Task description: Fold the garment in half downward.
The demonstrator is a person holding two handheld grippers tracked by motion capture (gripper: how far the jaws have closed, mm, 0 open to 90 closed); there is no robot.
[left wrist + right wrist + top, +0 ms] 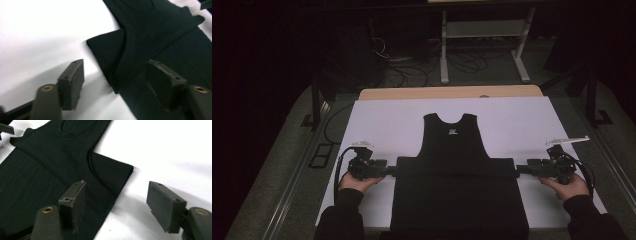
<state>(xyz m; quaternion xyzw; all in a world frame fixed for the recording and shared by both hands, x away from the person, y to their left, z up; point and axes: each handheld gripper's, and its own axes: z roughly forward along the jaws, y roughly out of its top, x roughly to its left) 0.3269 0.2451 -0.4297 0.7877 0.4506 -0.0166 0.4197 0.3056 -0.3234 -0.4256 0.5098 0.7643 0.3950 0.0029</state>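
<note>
A black sleeveless garment lies flat on the white sheet, its neck toward the far side. A folded band crosses it and sticks out at both sides. My left gripper is at the band's left corner and my right gripper at its right corner. In the left gripper view the gripper is open, with the garment's corner between and beyond the jaws. In the right gripper view the gripper is also open, one jaw over the garment and the other over the white sheet.
The sheet covers a wooden table whose far edge shows. Behind it are floor cables and a white metal stand. Dark frame posts flank the table. Bare sheet lies left and right of the garment.
</note>
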